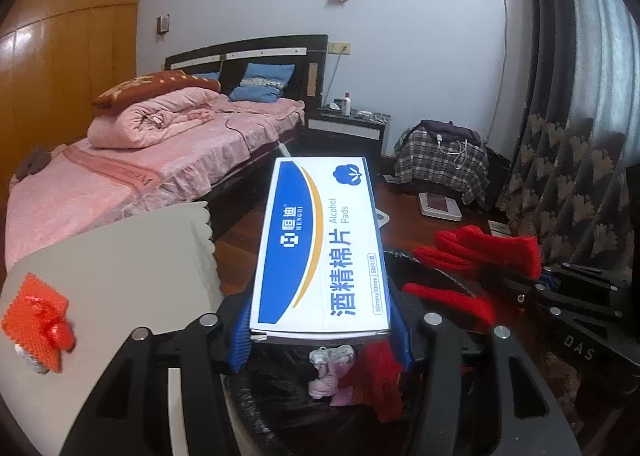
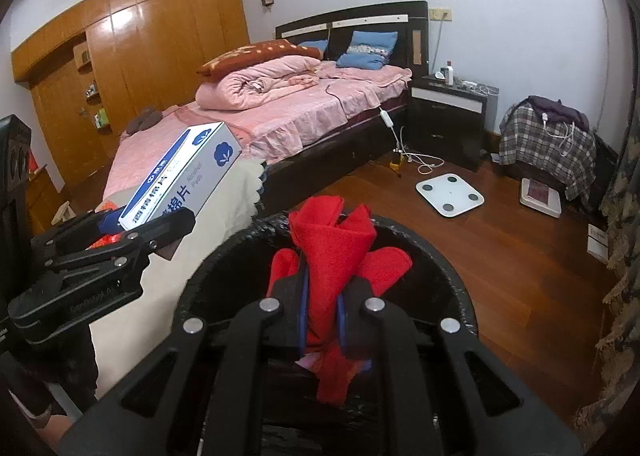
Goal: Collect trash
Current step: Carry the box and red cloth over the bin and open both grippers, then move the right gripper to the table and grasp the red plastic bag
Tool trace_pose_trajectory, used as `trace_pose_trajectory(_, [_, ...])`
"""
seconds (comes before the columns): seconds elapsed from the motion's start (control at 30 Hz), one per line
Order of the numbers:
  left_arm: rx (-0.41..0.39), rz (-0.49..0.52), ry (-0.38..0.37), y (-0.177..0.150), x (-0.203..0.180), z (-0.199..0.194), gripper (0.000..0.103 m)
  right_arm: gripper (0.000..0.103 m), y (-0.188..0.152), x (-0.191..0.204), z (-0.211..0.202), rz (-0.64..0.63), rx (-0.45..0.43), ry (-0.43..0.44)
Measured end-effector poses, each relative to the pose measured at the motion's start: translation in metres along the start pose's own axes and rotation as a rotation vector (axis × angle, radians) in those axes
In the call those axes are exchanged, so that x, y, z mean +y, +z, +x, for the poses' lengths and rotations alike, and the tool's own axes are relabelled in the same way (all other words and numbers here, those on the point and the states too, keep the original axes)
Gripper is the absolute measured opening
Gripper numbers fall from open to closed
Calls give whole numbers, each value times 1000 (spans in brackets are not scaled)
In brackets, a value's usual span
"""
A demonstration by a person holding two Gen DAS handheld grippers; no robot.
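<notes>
My left gripper [image 1: 320, 336] is shut on a white and blue alcohol-pads box [image 1: 320, 252], held flat above the black-lined trash bin [image 1: 280, 416]. The box also shows in the right wrist view [image 2: 180, 184], with the left gripper [image 2: 120, 240] at the left. My right gripper [image 2: 322, 320] is shut on a red cloth [image 2: 332, 256] over the bin [image 2: 452, 268]. The red cloth also shows in the left wrist view [image 1: 480, 252]. Pink crumpled tissue [image 1: 330, 372] lies inside the bin.
A beige-covered table [image 1: 120, 276] with an orange item [image 1: 36, 316] stands left of the bin. A bed with pink bedding [image 2: 300, 104] is behind. A white scale [image 2: 450, 194], a nightstand [image 2: 448, 120] and a plaid-covered pile [image 2: 548, 144] are on the wooden floor.
</notes>
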State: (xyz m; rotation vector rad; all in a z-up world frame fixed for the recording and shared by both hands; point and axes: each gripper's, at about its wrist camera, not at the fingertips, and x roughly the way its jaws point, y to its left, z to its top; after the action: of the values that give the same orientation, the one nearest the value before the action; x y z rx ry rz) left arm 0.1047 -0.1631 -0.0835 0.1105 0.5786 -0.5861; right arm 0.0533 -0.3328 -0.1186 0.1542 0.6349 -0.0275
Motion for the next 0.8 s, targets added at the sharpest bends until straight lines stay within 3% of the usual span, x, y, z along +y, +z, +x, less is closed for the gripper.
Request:
trace_pose_trajectory(0.37, [30,3,-43,-1,-7,19,56,14,-15,-16,15,30,44,-22])
trace_pose_trajectory(0.47, [30,-5,-54,-2,-4,20,73,29,-18,-17,20,26,64,-35])
trace_pose_trajectory(0.63, [16,-26,-47,-2,6,17,80,62,-23,-20,22,29,79,-61])
trace_pose_trajectory(0.7, [8,-30,-26,-3,12,12,84,85,-24,-20,21,27,74,-71])
trace_pose_trajectory(0.8, [-7,-33,15,-5,21,2,91,97,-24,-15,12,10,21,-79])
